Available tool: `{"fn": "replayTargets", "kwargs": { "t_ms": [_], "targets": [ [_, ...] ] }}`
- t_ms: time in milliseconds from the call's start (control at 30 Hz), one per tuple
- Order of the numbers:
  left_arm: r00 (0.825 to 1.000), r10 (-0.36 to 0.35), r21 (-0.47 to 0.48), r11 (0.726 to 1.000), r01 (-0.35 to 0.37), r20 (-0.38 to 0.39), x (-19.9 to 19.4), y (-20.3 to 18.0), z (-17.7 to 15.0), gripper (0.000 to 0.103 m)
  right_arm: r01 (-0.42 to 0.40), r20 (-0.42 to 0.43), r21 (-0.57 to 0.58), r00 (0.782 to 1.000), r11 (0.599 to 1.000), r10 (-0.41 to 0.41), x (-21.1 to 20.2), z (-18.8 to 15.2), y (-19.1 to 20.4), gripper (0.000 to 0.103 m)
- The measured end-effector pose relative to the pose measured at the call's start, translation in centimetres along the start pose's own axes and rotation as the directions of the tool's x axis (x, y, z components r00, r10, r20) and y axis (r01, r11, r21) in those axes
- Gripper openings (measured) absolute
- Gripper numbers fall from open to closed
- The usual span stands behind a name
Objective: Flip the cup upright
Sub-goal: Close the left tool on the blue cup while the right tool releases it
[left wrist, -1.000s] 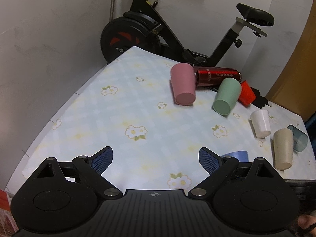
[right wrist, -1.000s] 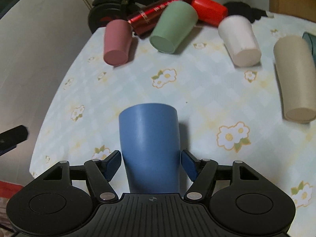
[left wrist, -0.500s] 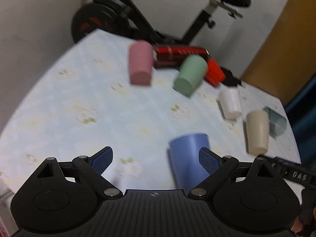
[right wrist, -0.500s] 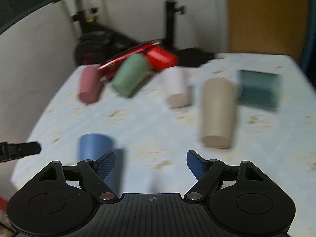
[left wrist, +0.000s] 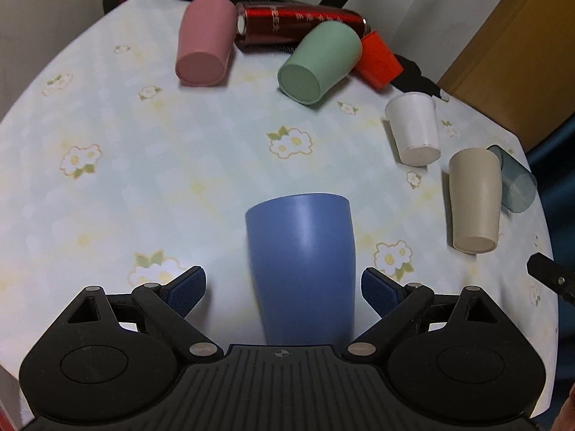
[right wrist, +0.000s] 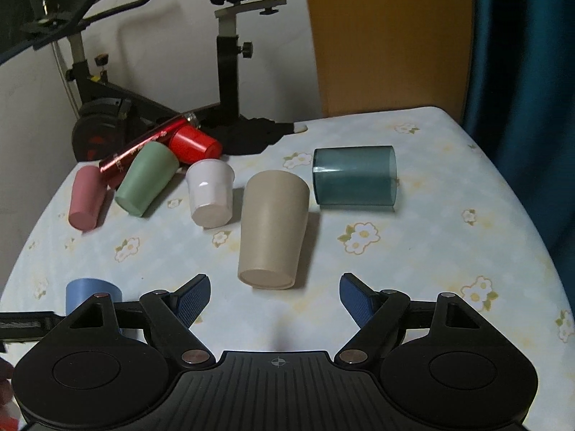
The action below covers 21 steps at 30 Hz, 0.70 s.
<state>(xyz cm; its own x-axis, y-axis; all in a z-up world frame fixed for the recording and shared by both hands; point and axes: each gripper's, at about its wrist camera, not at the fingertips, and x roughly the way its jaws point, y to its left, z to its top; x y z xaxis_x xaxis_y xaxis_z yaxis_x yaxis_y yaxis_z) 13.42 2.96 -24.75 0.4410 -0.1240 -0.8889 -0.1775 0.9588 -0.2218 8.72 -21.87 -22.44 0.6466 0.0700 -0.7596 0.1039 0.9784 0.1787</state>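
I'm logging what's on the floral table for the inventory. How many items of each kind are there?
Opaque cups: 6 (blue, pink, green, red, white, beige)
Clear teal tumbler: 1
Red metallic bottle: 1
Total: 8

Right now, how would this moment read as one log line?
left tongs: open, straddling blue cup | right tongs: open, facing beige cup lying down | nothing gripped
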Motion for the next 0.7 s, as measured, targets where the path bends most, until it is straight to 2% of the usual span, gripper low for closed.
{"fn": "replayTargets", "kwargs": {
  "t_ms": [267,433,700],
  "targets": [
    [1.000,0.006,0.009,1.000,-0.006,-0.019,1.6,-0.8,0.7,0.093,-0.022,-0.012,0.015,1.000,1.000,0.022,0.3,-0.2,0.1,0.076],
    [0.999,-0.031,0.014,0.999,0.031,-0.035,2.2,-0.8,0.5,0.070,-0.027,-0.022,0.019,0.999,0.999,0.028,0.4,-0.5,0.0,0.076],
    [0.998,-0.057,0.050,0.997,0.055,0.024,0.7,-0.3,-0.8,0.070,-0.043,-0.024,0.028,0.999,0.999,0.043,0.1,-0.7,0.1,0.076]
  ]
}}
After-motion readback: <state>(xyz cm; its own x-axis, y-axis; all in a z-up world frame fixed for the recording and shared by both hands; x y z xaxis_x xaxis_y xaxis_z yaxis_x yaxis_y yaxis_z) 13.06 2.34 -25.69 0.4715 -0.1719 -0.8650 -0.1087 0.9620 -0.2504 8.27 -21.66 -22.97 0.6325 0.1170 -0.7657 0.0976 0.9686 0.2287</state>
